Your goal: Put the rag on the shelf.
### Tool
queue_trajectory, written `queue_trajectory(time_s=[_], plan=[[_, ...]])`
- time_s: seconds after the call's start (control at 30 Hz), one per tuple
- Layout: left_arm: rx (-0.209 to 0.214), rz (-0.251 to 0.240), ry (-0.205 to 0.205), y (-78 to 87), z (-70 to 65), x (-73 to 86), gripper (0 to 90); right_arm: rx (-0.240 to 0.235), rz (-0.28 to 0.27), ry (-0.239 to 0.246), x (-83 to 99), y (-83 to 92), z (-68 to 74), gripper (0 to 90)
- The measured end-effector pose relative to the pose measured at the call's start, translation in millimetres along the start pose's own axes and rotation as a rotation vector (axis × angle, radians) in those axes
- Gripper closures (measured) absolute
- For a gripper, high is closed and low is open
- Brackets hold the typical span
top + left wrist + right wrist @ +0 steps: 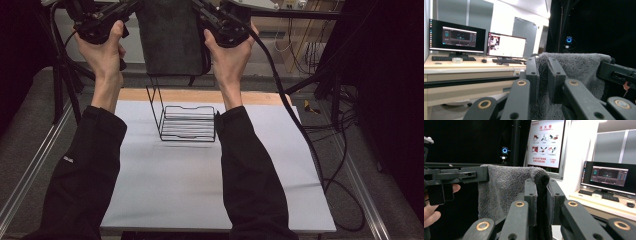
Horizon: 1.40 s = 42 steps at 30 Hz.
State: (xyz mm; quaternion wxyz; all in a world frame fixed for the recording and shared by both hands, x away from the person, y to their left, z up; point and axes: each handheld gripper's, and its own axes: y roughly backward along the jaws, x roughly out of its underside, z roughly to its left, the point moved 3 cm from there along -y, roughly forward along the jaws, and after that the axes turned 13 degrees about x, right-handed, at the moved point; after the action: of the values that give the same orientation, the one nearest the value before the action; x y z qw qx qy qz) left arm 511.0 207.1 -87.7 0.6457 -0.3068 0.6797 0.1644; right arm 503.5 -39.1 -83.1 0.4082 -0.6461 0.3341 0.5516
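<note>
A dark grey towel (172,40) hangs stretched between my two grippers, high above the far end of the table. My left gripper (134,7) is shut on the towel's upper left corner, and my right gripper (199,8) is shut on its upper right corner. In the left gripper view the jaws (543,65) pinch the fluffy towel (579,71), with the other gripper (616,73) clamped at its far edge. The right gripper view has its jaws (541,187) closed on the towel (504,192), the left gripper (461,176) holding the opposite corner. A black wire rack (187,122) stands on the white table (200,190) below.
Black cables (320,150) trail along the table's right side, and a stand (62,75) rises at the far left. A desk with monitors (481,41) and a wall poster (546,143) lie beyond the table.
</note>
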Motion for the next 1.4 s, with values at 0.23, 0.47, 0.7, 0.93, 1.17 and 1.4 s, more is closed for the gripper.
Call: queue_trajectory(time_s=[0.23,0.47,0.7,0.93,1.17,1.4], plan=[[0.004,0.012,0.009,-9.0,11.2,6.7,80.7,0.011,0.021,0.015,5.0,-11.0,-6.7,81.1],[-0.002,0.055,-0.005,-13.4,16.1,18.8,80.7,0.017,0.044,0.009,19.6,-15.8,-13.4,81.1],[0.001,0.09,-0.017,-10.0,16.9,33.5,80.7,0.009,0.067,-0.007,37.5,-14.5,-15.6,81.1],[0.006,0.128,-0.014,-6.5,17.9,46.8,80.8,0.001,0.082,-0.011,52.1,-10.0,-14.9,81.1],[0.023,0.154,-0.008,-2.8,18.4,62.3,80.7,-0.003,0.108,-0.007,67.4,-4.9,-16.1,81.1],[0.031,0.191,-0.006,3.3,17.7,76.7,80.7,-0.011,0.138,-0.012,81.9,1.0,-14.0,81.1]])
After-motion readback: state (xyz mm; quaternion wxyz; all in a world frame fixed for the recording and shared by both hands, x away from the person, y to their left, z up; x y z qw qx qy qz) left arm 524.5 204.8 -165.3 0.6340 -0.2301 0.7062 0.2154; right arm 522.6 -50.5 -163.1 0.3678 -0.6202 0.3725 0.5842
